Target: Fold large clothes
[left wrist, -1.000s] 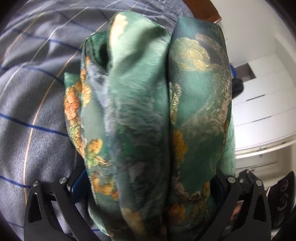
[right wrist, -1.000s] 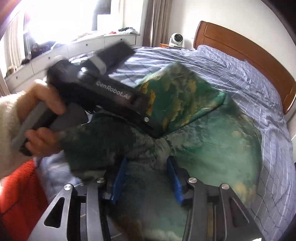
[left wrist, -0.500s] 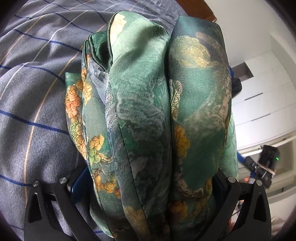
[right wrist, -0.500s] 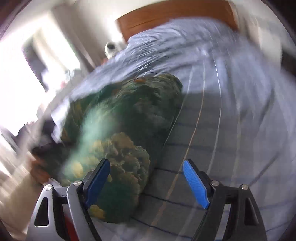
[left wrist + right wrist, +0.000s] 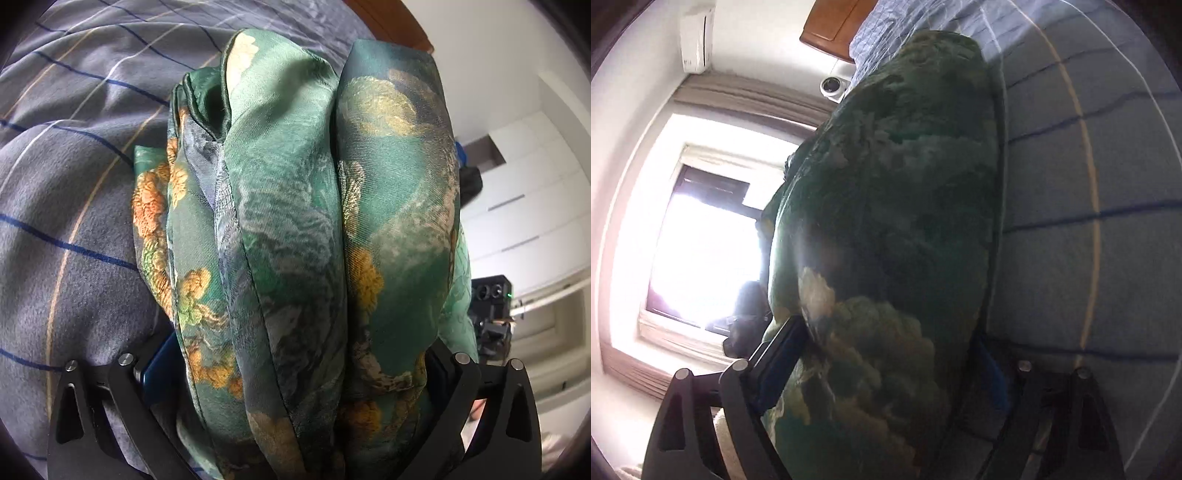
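A green satin garment (image 5: 295,221) with gold and orange flowers is folded into a thick bundle above the bed. My left gripper (image 5: 299,354) is shut on one end of it, and the cloth bulges out between both fingers and hides most of the pads. In the right wrist view the same garment (image 5: 894,203) looks dark against the window. My right gripper (image 5: 886,354) is rolled onto its side with jaws wide open. It straddles the bundle's other end, with the cloth filling the gap between the blue pads (image 5: 783,350).
A grey quilt (image 5: 74,184) with blue and tan lines lies under the bundle, and again at the right (image 5: 1071,258). A wooden headboard (image 5: 834,26) is beyond it. White cupboards (image 5: 517,221) stand to one side and a bright window (image 5: 701,240) to the other.
My right gripper let go of the cloth, opened wide, rolled onto its side and swung down to straddle the bundle's end. The left gripper kept its hold and hardly moved.
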{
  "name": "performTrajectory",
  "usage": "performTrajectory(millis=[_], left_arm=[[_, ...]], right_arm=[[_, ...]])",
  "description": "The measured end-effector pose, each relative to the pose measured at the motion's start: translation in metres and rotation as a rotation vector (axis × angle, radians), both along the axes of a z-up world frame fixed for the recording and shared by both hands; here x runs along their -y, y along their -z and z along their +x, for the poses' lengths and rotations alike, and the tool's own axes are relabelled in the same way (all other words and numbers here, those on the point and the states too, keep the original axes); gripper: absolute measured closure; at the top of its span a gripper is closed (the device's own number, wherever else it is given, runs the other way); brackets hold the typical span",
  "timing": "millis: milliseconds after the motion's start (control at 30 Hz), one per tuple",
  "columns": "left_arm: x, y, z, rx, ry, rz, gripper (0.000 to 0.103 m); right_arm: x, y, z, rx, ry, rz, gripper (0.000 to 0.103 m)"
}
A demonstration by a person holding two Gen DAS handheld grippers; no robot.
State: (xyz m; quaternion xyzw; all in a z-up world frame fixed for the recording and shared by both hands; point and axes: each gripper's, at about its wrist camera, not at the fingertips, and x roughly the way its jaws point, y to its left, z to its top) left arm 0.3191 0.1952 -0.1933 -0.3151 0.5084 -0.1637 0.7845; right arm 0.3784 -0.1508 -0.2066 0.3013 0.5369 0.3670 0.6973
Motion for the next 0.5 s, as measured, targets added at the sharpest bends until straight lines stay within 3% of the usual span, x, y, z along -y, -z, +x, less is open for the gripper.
performTrajectory(millis=[67, 133, 200, 333, 500], left_arm=[[0.006, -0.012, -0.004, 0.009, -0.011, 0.049, 0.013], [0.015, -0.035, -0.012, 0.043, -0.003, 0.127, 0.034], [0.024, -0.059, -0.018, 0.083, 0.012, 0.165, 0.04], [0.036, -0.096, -0.012, 0.167, 0.009, 0.19, 0.041], [0.044, -0.125, 0.052, 0.244, -0.019, 0.173, 0.041]], right_arm=[[-0.013, -0.017, -0.003, 0.08, -0.014, -0.083, 0.026], [-0.024, -0.037, -0.014, 0.176, -0.03, -0.141, 0.033], [-0.033, -0.059, -0.025, 0.27, -0.052, -0.173, 0.035], [-0.041, -0.106, -0.036, 0.462, -0.081, -0.178, 0.035], [-0.024, -0.135, 0.016, 0.527, -0.051, -0.124, 0.035]])
